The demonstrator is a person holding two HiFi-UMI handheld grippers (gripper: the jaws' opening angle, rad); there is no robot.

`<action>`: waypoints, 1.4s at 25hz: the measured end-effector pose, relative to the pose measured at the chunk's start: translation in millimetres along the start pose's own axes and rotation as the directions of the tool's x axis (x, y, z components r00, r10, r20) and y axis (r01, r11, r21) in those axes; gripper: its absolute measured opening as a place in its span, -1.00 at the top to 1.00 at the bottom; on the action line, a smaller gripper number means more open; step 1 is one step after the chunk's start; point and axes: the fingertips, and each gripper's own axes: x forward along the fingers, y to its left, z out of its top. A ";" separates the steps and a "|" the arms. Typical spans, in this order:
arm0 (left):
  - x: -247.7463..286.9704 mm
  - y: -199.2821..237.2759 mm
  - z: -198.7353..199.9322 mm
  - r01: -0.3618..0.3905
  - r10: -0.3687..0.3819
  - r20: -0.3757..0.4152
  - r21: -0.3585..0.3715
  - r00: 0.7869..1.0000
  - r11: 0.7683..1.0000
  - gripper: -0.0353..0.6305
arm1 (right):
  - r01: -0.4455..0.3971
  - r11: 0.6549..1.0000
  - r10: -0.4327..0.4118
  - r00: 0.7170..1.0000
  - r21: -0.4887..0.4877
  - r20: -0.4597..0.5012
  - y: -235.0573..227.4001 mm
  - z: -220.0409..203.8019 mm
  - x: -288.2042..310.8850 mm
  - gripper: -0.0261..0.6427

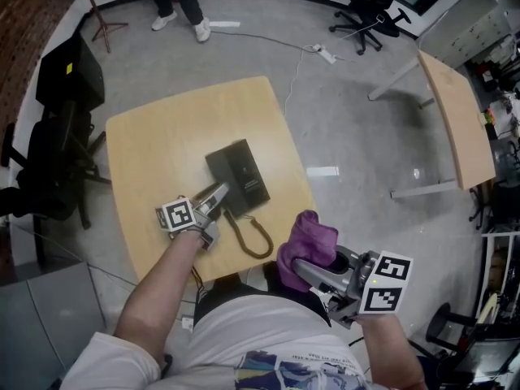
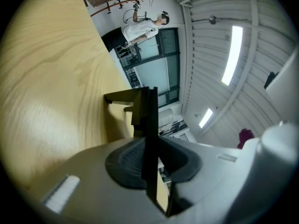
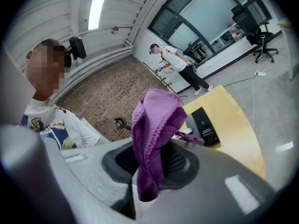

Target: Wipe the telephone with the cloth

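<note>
Gripping 1 telephone [image 1: 240,179] w/ L tongs [image 1: 223,190], 1 cloth [image 1: 309,238] w/ R tongs [image 1: 299,266].

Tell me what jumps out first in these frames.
The purple cloth stands out most. It is bunched in the shut jaws of the right gripper, just off the table's near right corner. Next is the black telephone in the middle of the pale wooden table, with the left gripper shut on its near-left edge and a coiled cord trailing toward the person.
</note>
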 end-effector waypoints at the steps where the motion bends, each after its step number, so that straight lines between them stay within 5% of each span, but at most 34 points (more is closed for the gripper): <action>1: 0.5 0.6 0.2 -0.013 0.013 -0.008 0.016 1.000 1.000 0.64 | 0.007 1.000 -0.007 1.000 -0.012 -0.007 -0.4 -2.0 2.7 0.65; 15: -3.1 -6.3 1.1 -0.136 0.145 -0.033 0.195 0.989 0.971 0.31 | 0.021 0.998 -0.024 0.997 -0.051 -0.067 -3.0 -30.3 8.4 0.65; 21: -46.5 -34.9 10.0 -0.205 0.202 0.041 0.308 0.978 0.929 0.25 | 0.025 0.977 -0.050 0.992 -0.210 -0.114 -13.2 -43.0 4.5 0.65; 26: -77.5 -98.5 -13.6 -0.175 0.151 0.092 0.392 0.984 0.903 0.25 | 0.003 0.937 -0.055 0.989 -0.350 -0.138 -24.7 -54.5 -17.7 0.65; 35: -85.8 -230.5 -144.9 -0.178 0.157 0.088 0.594 0.984 0.784 0.35 | -0.101 0.867 0.033 0.989 -0.488 -0.147 -40.7 -79.2 -89.5 0.65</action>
